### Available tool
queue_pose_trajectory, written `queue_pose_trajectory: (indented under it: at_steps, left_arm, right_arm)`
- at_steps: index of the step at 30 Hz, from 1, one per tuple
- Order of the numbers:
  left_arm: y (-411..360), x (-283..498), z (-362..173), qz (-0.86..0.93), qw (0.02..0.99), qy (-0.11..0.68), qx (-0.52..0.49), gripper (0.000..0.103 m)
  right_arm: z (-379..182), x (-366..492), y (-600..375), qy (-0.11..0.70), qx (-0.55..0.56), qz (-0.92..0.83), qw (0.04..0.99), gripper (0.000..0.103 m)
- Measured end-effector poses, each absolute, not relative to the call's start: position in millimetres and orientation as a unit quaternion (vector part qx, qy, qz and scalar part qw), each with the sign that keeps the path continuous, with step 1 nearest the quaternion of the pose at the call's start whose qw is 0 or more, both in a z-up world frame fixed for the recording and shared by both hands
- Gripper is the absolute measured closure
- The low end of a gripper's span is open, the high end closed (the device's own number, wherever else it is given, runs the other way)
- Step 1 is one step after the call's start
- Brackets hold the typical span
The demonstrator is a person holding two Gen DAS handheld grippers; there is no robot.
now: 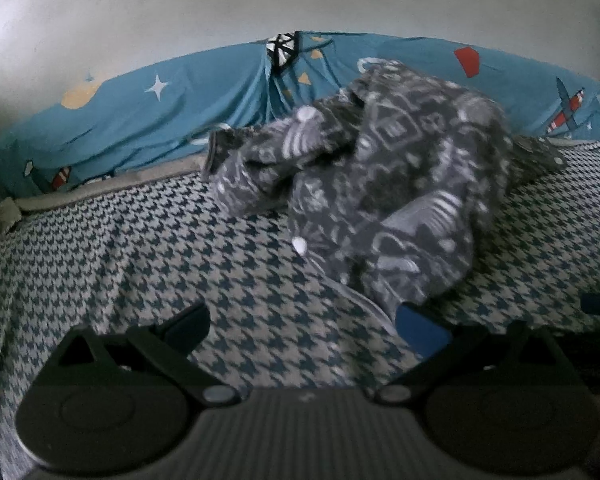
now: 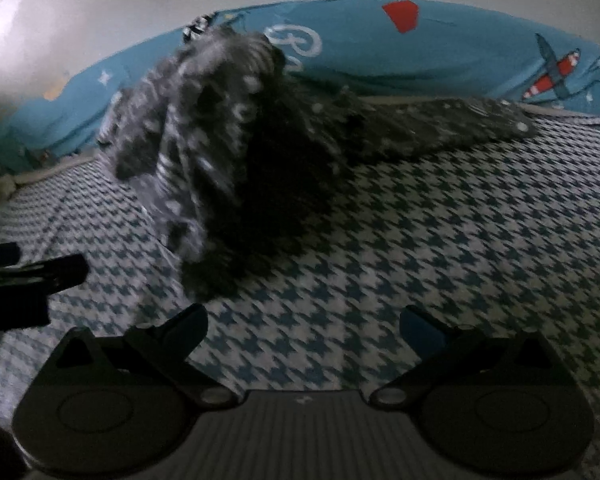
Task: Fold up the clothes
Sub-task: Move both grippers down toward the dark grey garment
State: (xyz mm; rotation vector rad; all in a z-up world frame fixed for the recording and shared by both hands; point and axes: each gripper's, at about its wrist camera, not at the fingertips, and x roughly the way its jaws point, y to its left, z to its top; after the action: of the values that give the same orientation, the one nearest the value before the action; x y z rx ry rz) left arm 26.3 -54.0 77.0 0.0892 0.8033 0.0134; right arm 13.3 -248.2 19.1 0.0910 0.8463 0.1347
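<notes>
A crumpled black-and-white patterned garment (image 1: 380, 184) lies heaped at centre frame on a houndstooth bedcover (image 1: 140, 248), not yet spread for folding. The left gripper (image 1: 304, 320) and right gripper (image 2: 304, 320) hover wide apart and empty, apparently poised to grasp. A blue cartoon-print sheet (image 1: 140, 120) lines the pale wall (image 1: 220, 0) behind.

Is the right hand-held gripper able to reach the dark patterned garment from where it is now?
Probably yes. The right hand-held gripper is open, and only bare houndstooth cover lies between it and the dark patterned garment.
</notes>
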Motion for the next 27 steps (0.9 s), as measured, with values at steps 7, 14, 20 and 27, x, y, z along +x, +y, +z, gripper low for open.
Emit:
queue_pose_trajectory:
  at_steps: [7, 14, 20, 27]
  left_arm:
    - [-38.9, 59.7, 83.7, 0.000, 0.926, 0.375, 0.037, 0.000]
    - [-24.6, 87.9, 71.7, -0.006, 0.930, 0.366, 0.030, 0.000]
    - [-23.6, 103.3, 66.5, -0.018, 0.933, 0.357, 0.035, 0.000]
    - [-30.8, 127.6, 59.0, -0.023, 0.933, 0.357, 0.036, 0.000]
  right_arm:
    - [28.2, 32.6, -243.2, 0.389, 0.072, 0.109, 0.912, 0.005]
    - [36.1, 59.8, -237.2, 0.373, 0.076, 0.105, 0.919, 0.013]
    - [46.2, 83.8, -263.0, 0.357, 0.120, 0.083, 0.923, 0.013]
    - [35.5, 111.1, -285.2, 0.357, 0.149, 0.074, 0.919, 0.012]
